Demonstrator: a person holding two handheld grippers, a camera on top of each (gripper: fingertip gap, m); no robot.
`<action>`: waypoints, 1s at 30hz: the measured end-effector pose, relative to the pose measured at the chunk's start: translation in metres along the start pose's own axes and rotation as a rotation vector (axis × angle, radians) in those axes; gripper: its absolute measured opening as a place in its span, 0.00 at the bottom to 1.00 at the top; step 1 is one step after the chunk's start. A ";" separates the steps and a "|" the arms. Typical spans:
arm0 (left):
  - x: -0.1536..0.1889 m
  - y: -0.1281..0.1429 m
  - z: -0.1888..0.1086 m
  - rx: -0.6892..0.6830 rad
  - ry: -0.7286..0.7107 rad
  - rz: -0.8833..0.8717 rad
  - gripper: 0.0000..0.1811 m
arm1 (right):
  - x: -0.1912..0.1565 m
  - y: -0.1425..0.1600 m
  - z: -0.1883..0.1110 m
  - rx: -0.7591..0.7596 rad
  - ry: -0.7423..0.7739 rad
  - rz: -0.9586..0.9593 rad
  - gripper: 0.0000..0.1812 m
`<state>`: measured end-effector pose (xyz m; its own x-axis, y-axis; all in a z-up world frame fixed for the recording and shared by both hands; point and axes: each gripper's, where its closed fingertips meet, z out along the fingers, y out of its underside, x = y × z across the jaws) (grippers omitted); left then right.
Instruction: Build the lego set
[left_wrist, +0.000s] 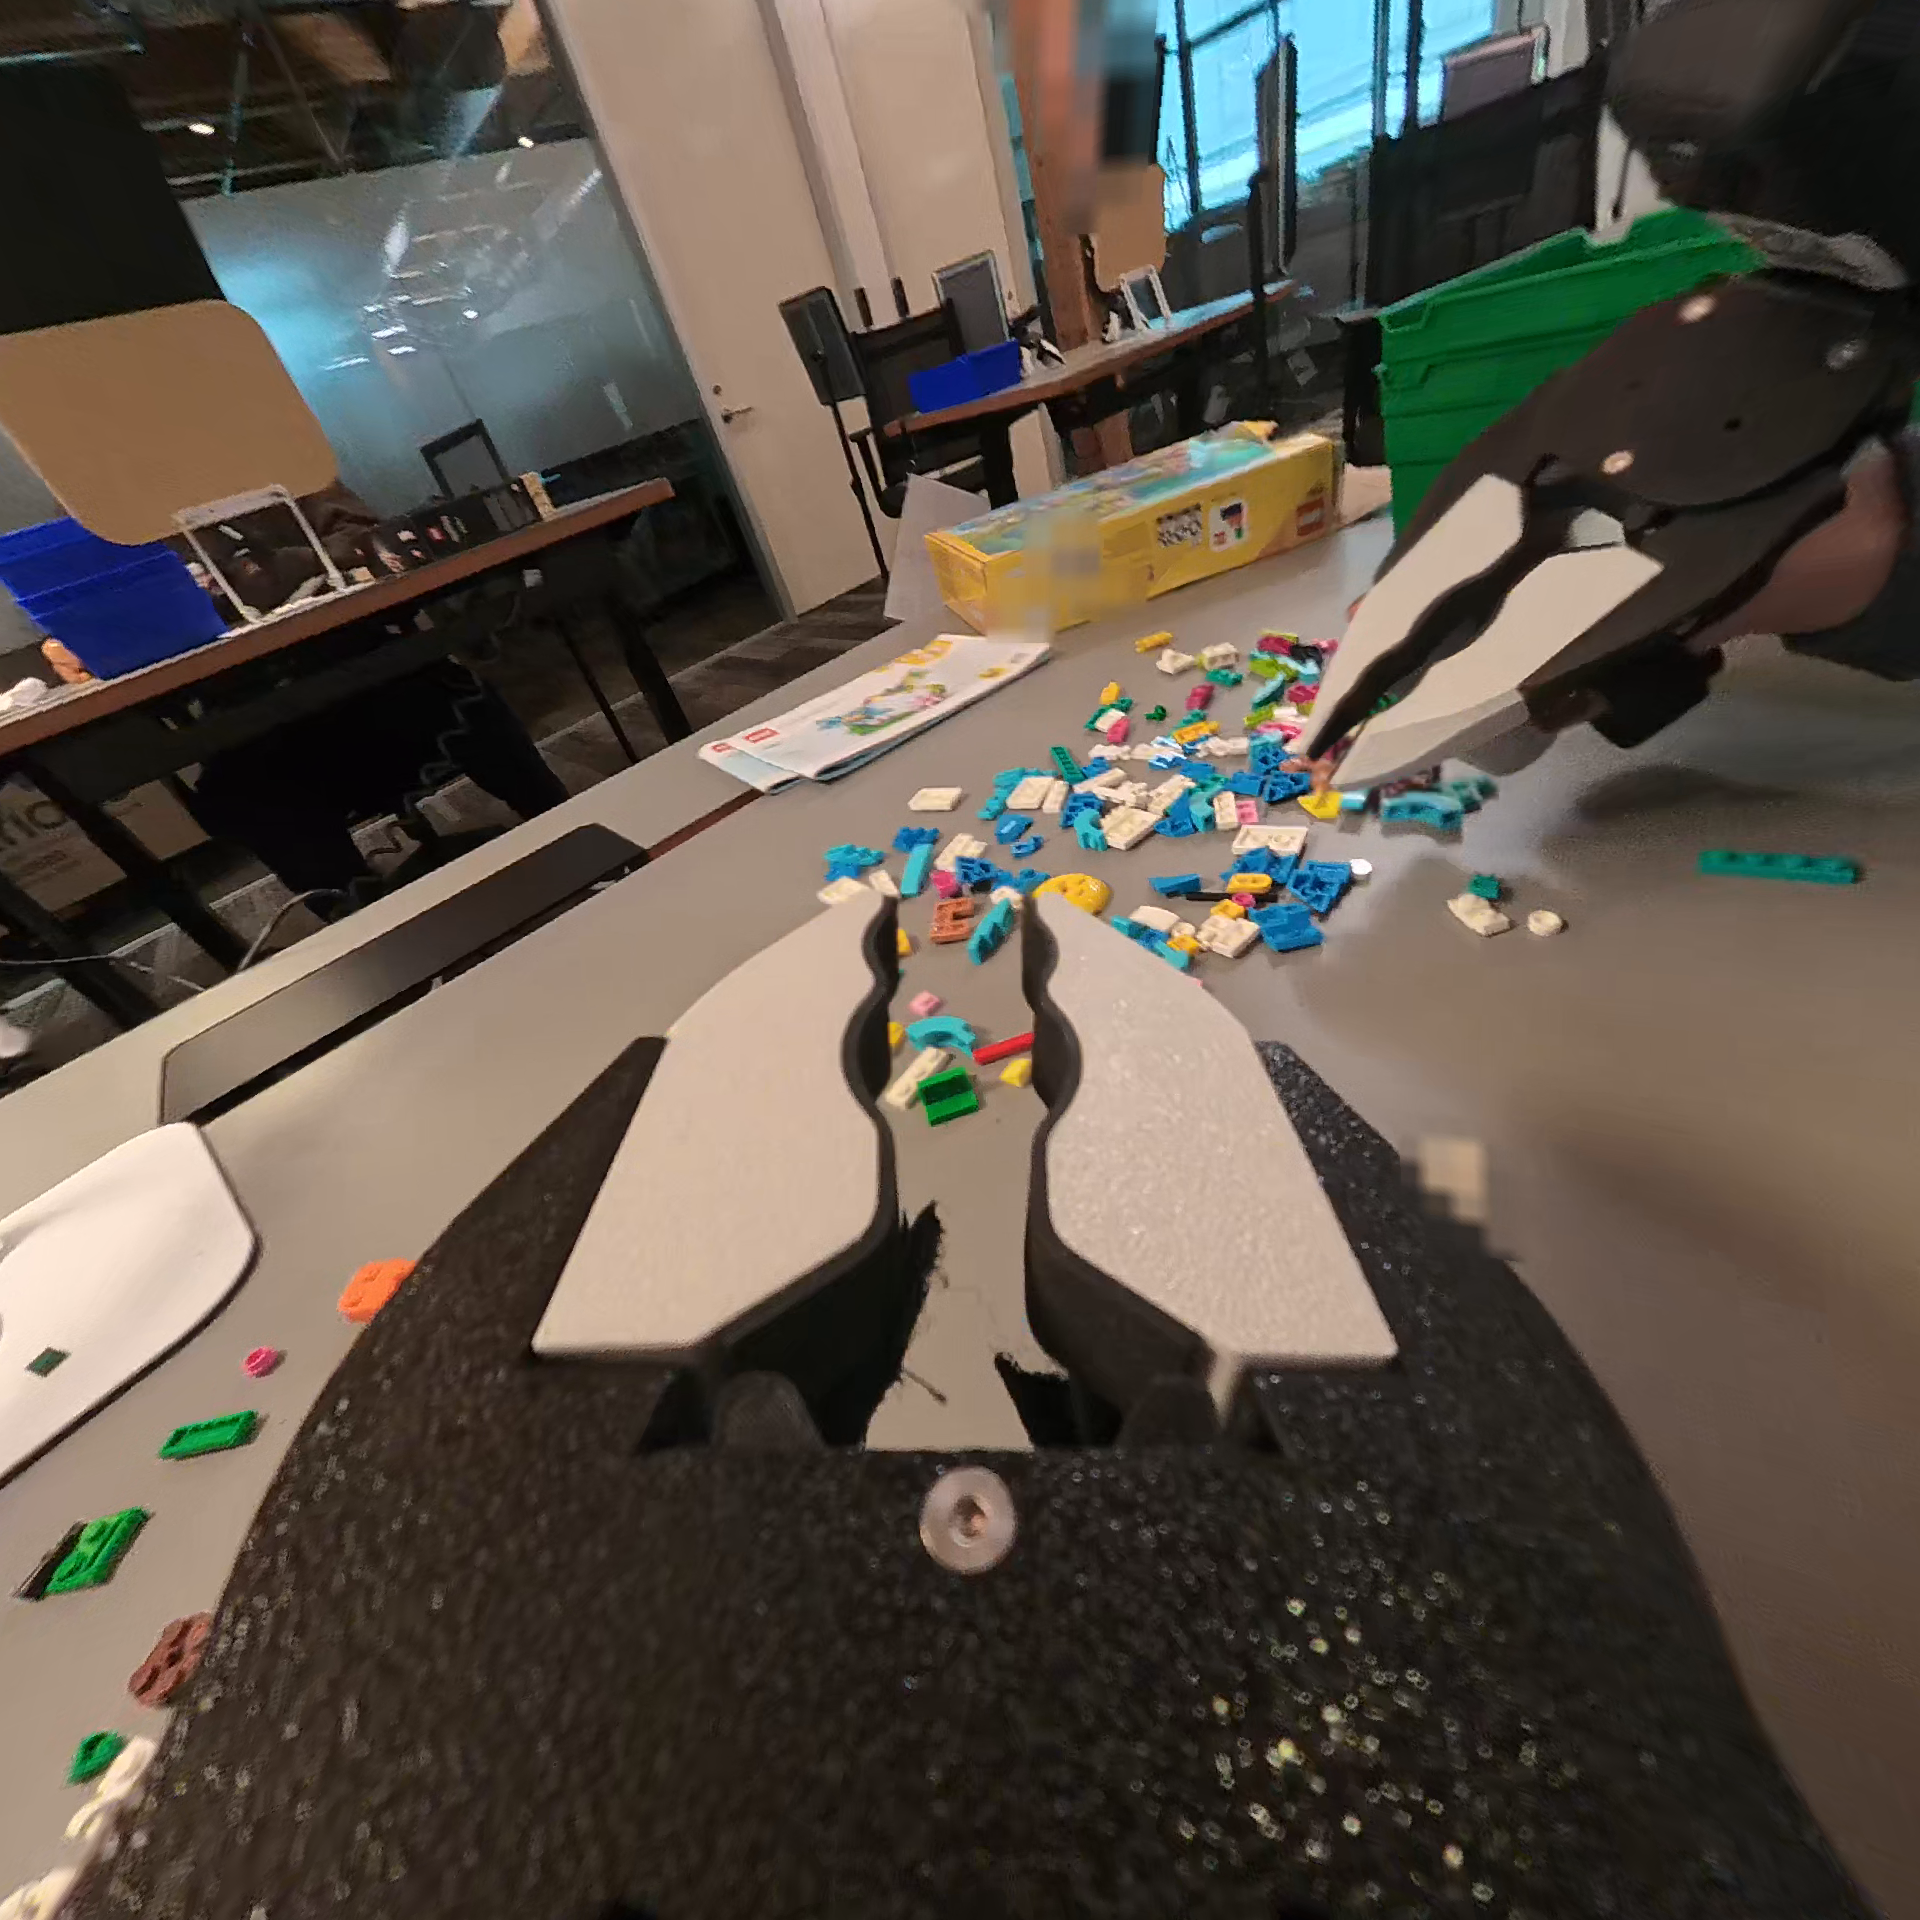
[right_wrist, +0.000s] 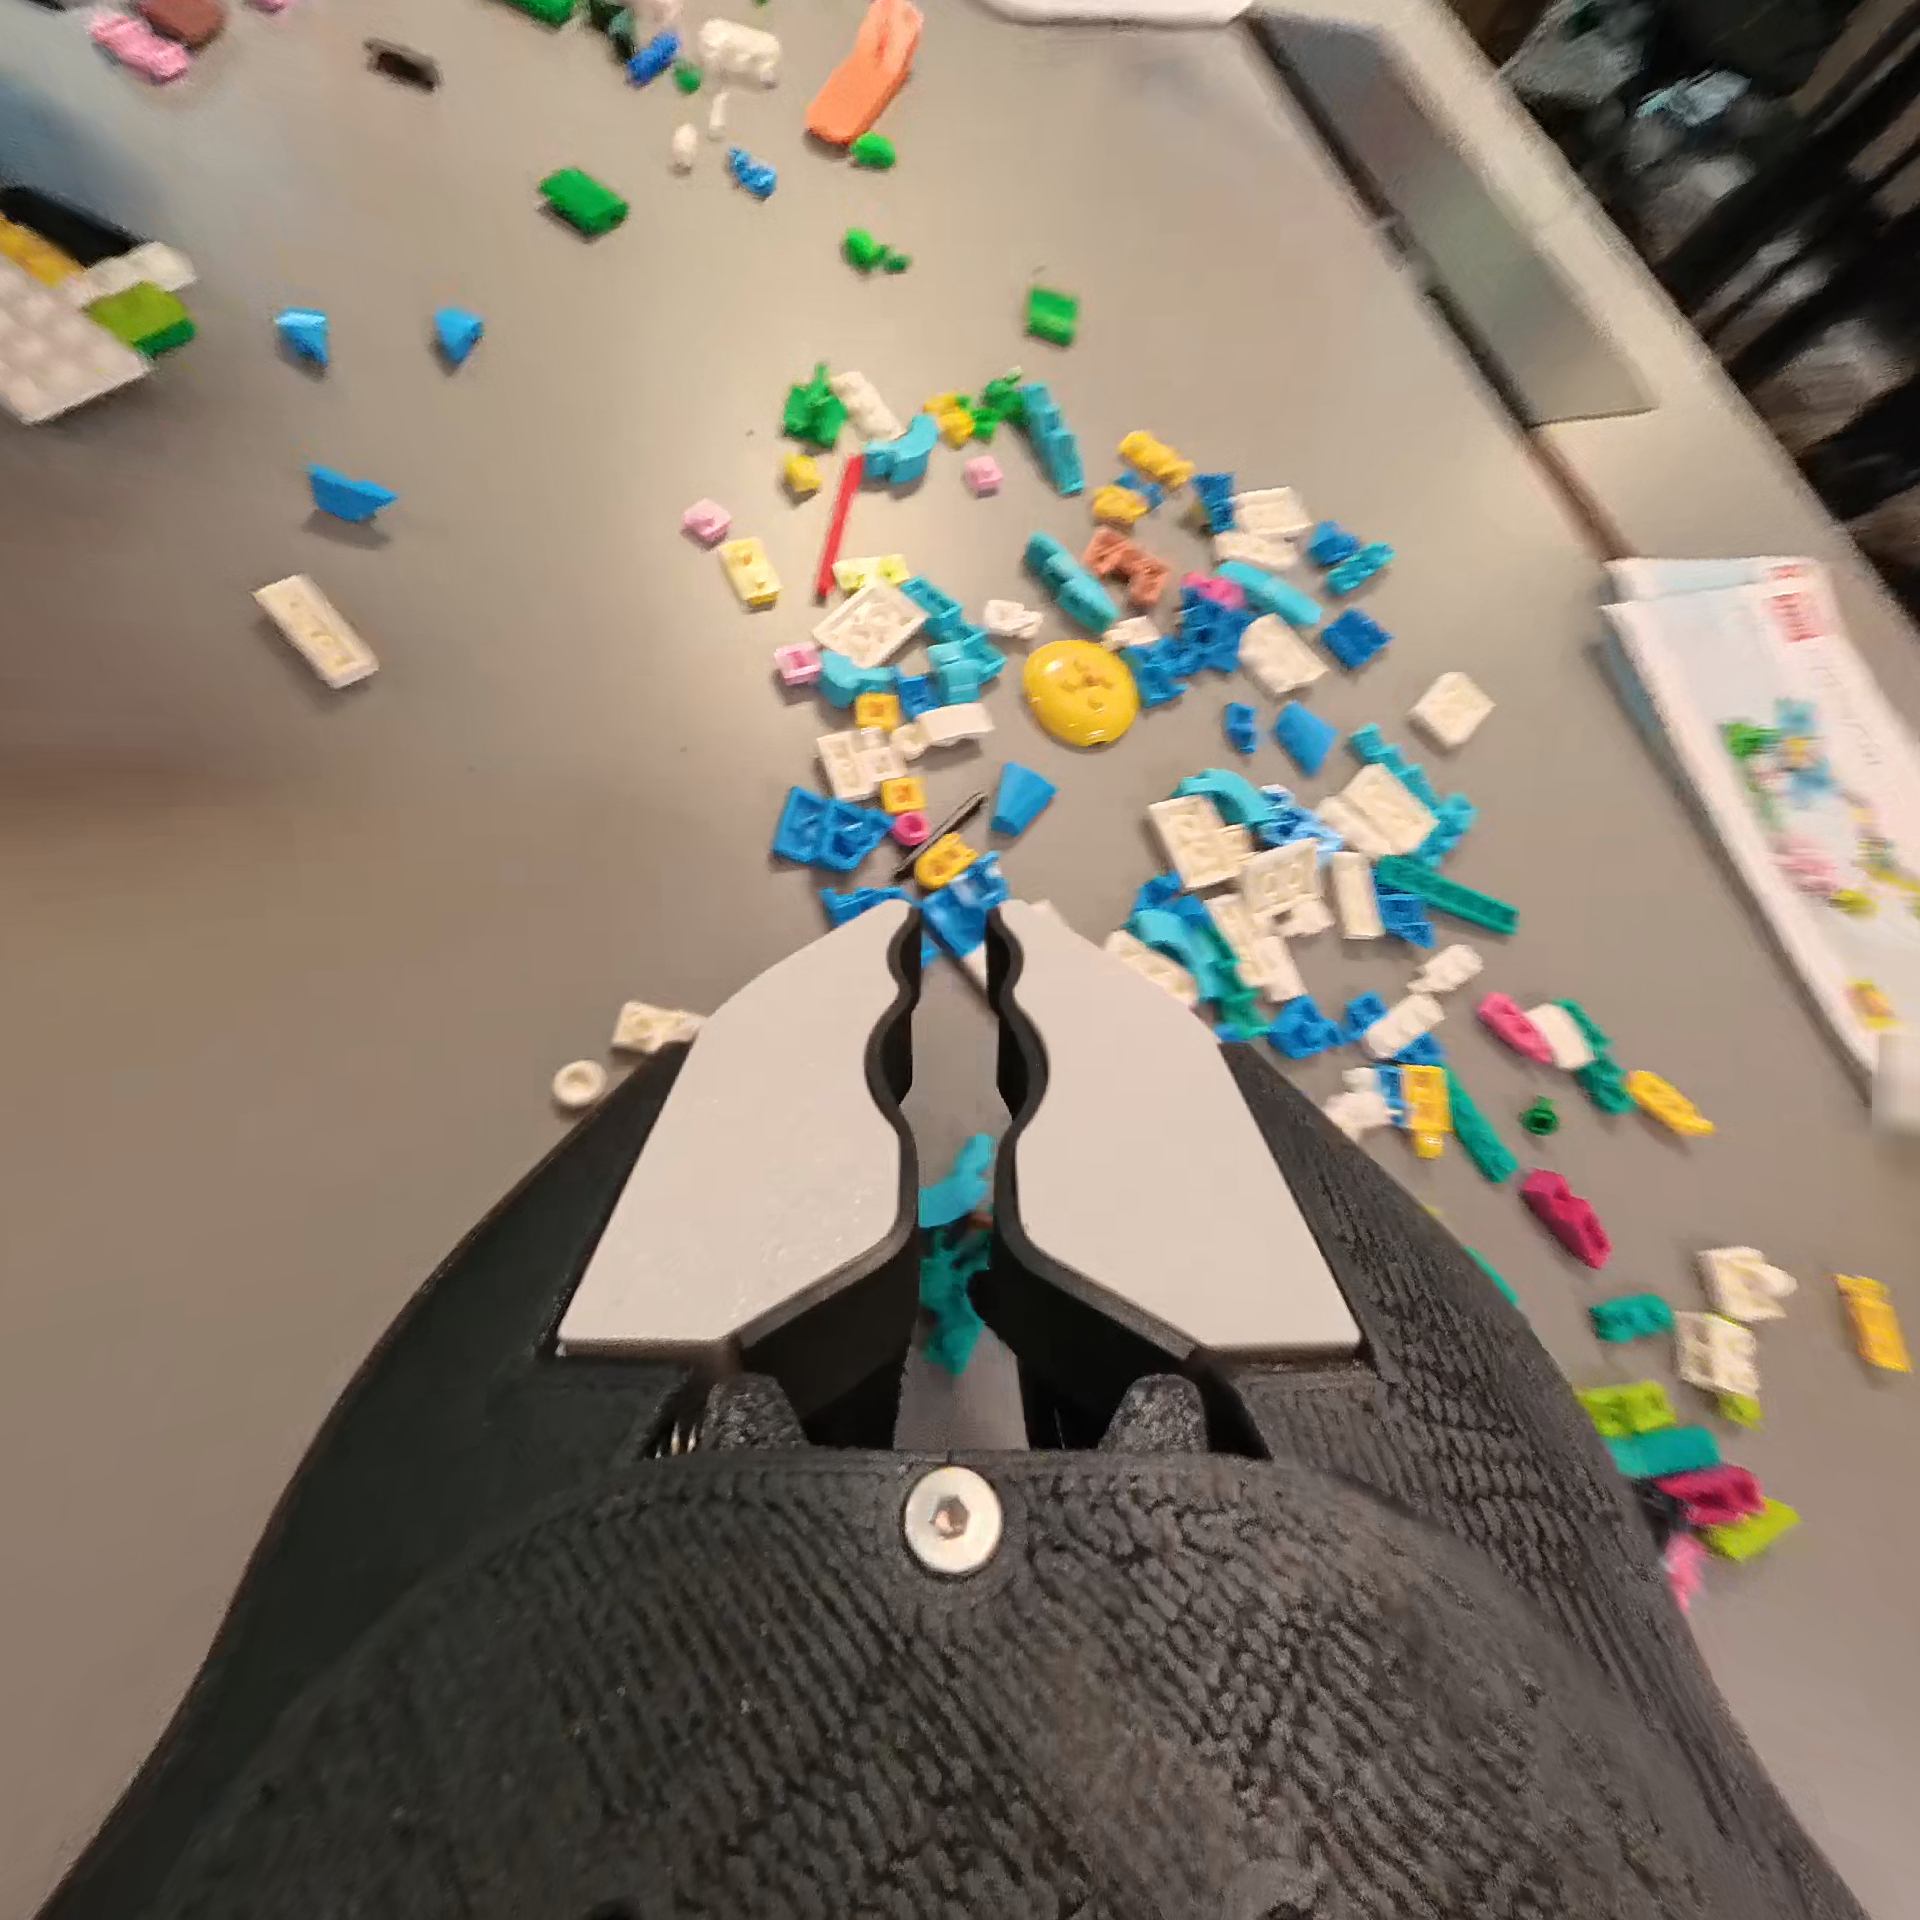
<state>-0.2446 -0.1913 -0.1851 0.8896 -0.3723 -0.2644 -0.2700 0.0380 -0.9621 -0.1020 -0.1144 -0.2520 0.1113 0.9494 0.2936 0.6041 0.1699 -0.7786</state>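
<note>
Loose lego pieces (left_wrist: 1174, 810), mostly blue, teal, white and yellow, lie in a pile on the grey table (left_wrist: 1558, 1091). My left gripper (left_wrist: 961, 920) is open and empty, low over the table short of the pile, with a green piece (left_wrist: 948, 1096) and a red bar (left_wrist: 1003, 1047) showing between its fingers. My right gripper (left_wrist: 1320, 756) points down into the far side of the pile. In the right wrist view its jaws (right_wrist: 956, 920) stand a narrow gap apart with a blue brick (right_wrist: 966, 894) at the tips. I cannot tell whether they grip it.
A yellow lego box (left_wrist: 1132, 530) and instruction booklets (left_wrist: 873, 707) lie at the table's far side, with a green bin (left_wrist: 1507, 353) behind. Stray green, orange and brown pieces (left_wrist: 208, 1436) lie near the left edge. A partly built white plate assembly (right_wrist: 62, 332) sits far left.
</note>
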 end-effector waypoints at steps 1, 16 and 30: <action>-0.005 -0.002 -0.002 0.018 -0.024 -0.018 0.12 | 0.011 -0.005 -0.004 0.036 0.069 0.004 0.06; -0.073 0.003 -0.037 0.125 -0.277 -0.296 0.11 | 0.139 0.027 -0.118 0.322 0.930 0.226 0.03; -0.097 0.004 -0.060 0.083 -0.464 -0.094 0.09 | 0.130 0.033 -0.115 0.352 0.979 0.102 0.01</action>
<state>-0.3541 -0.2103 -0.1591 0.9843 0.0749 -0.1598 -0.1671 0.1048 -0.9803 0.0236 -0.0160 -0.1756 0.8346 0.3615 0.4157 0.3090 0.3176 -0.8965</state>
